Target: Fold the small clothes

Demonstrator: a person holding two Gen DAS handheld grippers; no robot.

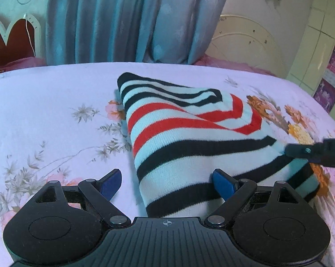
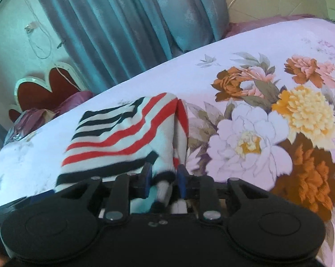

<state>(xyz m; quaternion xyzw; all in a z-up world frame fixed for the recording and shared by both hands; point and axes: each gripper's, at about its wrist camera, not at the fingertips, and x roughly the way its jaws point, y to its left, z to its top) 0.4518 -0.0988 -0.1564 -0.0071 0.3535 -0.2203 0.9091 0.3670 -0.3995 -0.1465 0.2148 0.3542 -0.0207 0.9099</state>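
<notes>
At frame centre on the floral bedsheet (image 1: 56, 102) lies the folded striped garment (image 1: 185, 146), its right edge clamped by the right gripper (image 2: 164, 178), while the left gripper (image 1: 167, 184) straddles its near corner, fingers apart.

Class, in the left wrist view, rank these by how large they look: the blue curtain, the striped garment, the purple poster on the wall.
1. blue curtain
2. striped garment, nearly as large, and nearer the camera
3. purple poster

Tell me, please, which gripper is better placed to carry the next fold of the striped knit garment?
Right. The right gripper is shut on a bunched edge of the black, red and white striped knit garment, while the left gripper is open, straddling its near corner on the floral bedsheet.
</notes>
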